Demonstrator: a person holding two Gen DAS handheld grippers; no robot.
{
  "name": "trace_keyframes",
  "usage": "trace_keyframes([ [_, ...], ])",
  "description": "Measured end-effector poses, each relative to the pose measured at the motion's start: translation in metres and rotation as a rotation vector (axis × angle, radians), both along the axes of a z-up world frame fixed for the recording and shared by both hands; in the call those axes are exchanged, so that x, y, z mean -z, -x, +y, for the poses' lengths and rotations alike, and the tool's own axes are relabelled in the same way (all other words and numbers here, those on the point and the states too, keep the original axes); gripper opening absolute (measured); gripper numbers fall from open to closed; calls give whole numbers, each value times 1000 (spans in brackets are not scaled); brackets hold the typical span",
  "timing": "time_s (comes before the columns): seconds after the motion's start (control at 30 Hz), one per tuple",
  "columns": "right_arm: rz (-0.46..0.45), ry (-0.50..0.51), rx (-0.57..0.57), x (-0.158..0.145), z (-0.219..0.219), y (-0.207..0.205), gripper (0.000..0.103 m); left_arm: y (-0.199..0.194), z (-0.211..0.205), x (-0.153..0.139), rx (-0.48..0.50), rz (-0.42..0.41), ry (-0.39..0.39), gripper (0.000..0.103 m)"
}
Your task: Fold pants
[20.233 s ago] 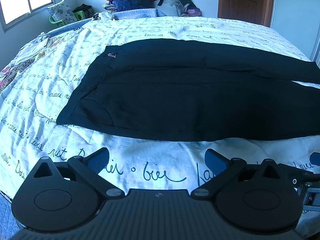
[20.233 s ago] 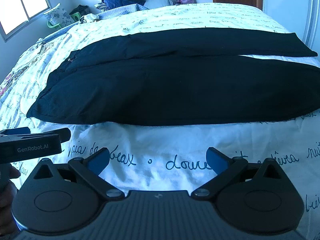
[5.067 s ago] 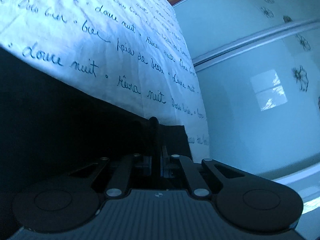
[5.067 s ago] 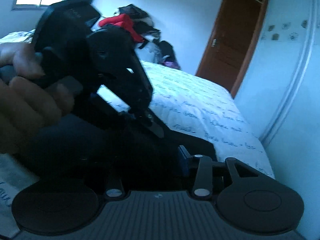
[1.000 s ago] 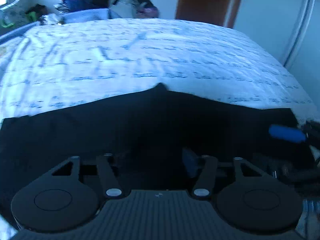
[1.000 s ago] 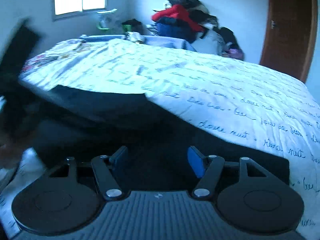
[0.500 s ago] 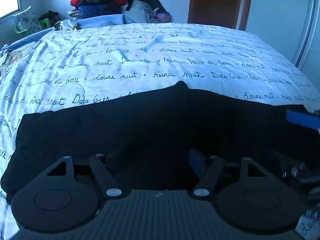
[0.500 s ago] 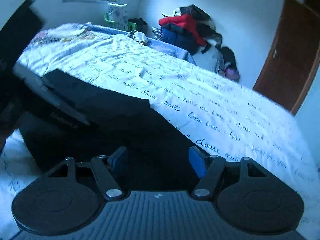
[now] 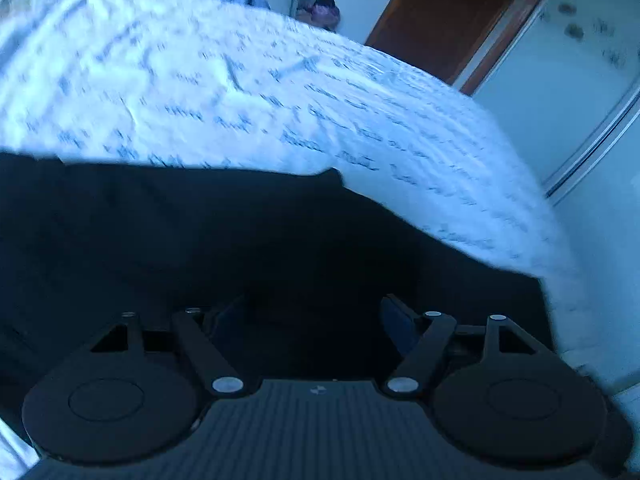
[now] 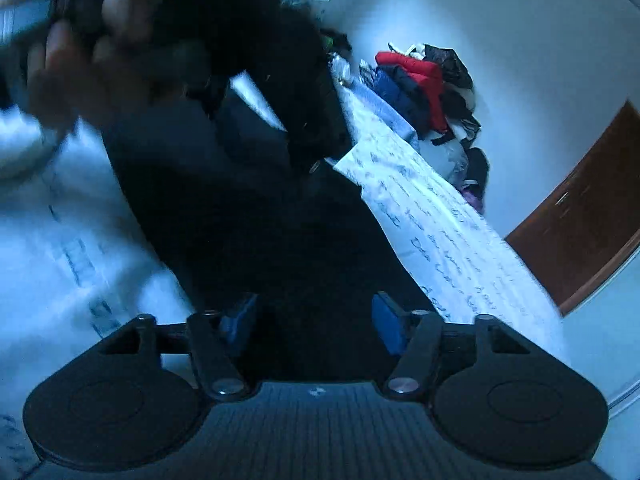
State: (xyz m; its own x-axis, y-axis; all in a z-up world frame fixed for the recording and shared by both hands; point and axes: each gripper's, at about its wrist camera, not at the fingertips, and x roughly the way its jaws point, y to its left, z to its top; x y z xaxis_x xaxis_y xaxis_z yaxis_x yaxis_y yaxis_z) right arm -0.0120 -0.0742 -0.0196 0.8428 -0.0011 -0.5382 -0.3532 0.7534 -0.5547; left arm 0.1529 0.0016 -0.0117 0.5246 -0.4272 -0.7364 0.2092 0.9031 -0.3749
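Pants point(image 9: 240, 240) beneath parted left tongs point(image 9: 316, 320), closing right tongs point(image 10: 316, 320)

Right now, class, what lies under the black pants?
The black pants lie on the white bedsheet printed with blue handwriting, which shows beyond their far edge. The sheet directly beneath them is covered and cannot be seen.

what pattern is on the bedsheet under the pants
White bedsheet printed with rows of dark blue handwritten script; clearest in the right wrist view.
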Motion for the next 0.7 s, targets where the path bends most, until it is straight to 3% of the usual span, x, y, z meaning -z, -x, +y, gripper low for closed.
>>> trace_keyframes([
  [0.07, -30, 111, 15, 11, 5, -1, 55, 0, 0, 0, 22, 36, 64, 77],
  [0.13, -21, 126, 0, 15, 7, 0, 36, -2, -1, 3, 40, 75, 121, 80],
  [0.2, -11, 139, -23, 20, 11, 0, 28, -5, -3, 9, 60, 128, 188, 81],
  [0.3, -19, 175, -50, 29, 15, -4, 8, -9, -9, 20, 87, 207, 274, 82],
  [0.4, -41, 74, -24, 17, 4, -8, 7, -12, -18, 29, 102, 268, 350, 84],
  [0.5, -43, -172, 31, -10, -26, -13, 7, -19, -30, 40, 103, 327, 443, 85],
  [0.6, -37, -330, 67, -26, -53, -18, 7, -29, -45, 51, 87, 363, 512, 84],
  [0.63, -26, -368, 72, -28, -60, -20, 7, -33, -48, 54, 73, 364, 525, 83],
  [0.7, -9, -421, 76, -32, -68, -22, 7, -39, -52, 59, 29, 370, 553, 70],
])
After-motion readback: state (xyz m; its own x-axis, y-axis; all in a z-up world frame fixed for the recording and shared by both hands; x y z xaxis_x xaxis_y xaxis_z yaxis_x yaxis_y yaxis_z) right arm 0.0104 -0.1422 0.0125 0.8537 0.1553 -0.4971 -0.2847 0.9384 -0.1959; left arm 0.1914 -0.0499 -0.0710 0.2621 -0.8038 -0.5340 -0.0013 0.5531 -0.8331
